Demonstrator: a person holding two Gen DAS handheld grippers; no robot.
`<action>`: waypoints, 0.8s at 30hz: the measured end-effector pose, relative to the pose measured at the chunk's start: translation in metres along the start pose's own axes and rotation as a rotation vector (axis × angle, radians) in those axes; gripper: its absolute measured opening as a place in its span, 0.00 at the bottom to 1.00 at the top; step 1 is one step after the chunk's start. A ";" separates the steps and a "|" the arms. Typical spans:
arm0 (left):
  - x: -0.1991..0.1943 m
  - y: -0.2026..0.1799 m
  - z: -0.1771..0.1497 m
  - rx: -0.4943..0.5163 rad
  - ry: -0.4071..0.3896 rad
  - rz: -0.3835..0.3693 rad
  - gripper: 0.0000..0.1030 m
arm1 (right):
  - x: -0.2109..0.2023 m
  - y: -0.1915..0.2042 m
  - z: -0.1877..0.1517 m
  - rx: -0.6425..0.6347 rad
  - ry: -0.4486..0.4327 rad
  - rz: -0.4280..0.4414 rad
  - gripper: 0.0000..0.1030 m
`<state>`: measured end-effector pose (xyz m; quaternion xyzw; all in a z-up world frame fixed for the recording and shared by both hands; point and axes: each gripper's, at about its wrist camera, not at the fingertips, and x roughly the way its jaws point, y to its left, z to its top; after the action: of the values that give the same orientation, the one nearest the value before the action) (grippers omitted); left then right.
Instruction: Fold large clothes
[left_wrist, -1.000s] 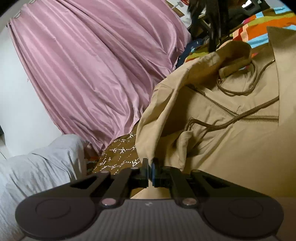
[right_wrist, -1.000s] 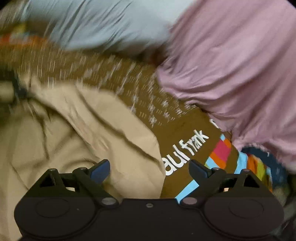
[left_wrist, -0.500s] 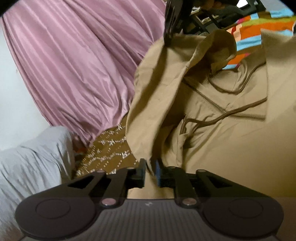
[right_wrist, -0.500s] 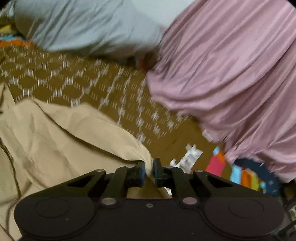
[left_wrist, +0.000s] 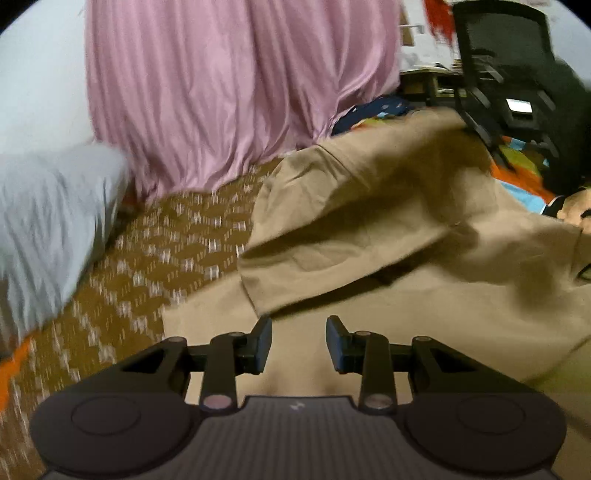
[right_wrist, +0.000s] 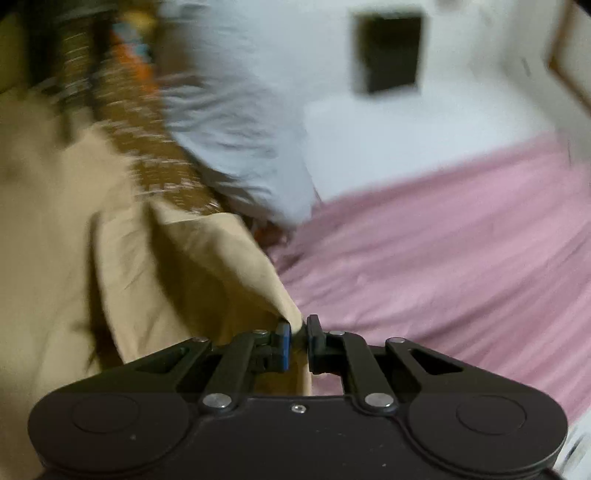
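The left gripper (left_wrist: 298, 343) is opening, having dropped its fold of the jacket (left_wrist: 388, 229), nothing between its fingers; the right gripper (right_wrist: 298, 341), newly clenched on a jacket edge, is carrying the fold over.

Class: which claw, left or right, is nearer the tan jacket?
Right. The right claw is pinching the tan jacket edge; the left claw, its jaws opening, hovers over the jacket with nothing between them.

Dim warm light, motion blur, fisheye edges.
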<state>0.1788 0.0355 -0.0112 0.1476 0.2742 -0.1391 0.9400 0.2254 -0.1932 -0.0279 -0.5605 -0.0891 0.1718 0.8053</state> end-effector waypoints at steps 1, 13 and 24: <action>-0.005 0.000 -0.002 -0.018 0.009 -0.006 0.36 | -0.017 0.015 0.001 -0.060 -0.020 0.023 0.08; -0.029 0.030 -0.003 -0.240 0.045 -0.084 0.59 | -0.116 0.051 0.005 0.039 0.121 0.350 0.22; 0.043 0.052 0.060 -0.392 0.095 0.047 0.64 | -0.075 -0.073 -0.079 1.067 0.520 0.300 0.51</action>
<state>0.2601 0.0545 0.0240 -0.0252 0.3367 -0.0541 0.9397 0.1950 -0.3133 0.0160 -0.1099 0.2883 0.1619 0.9373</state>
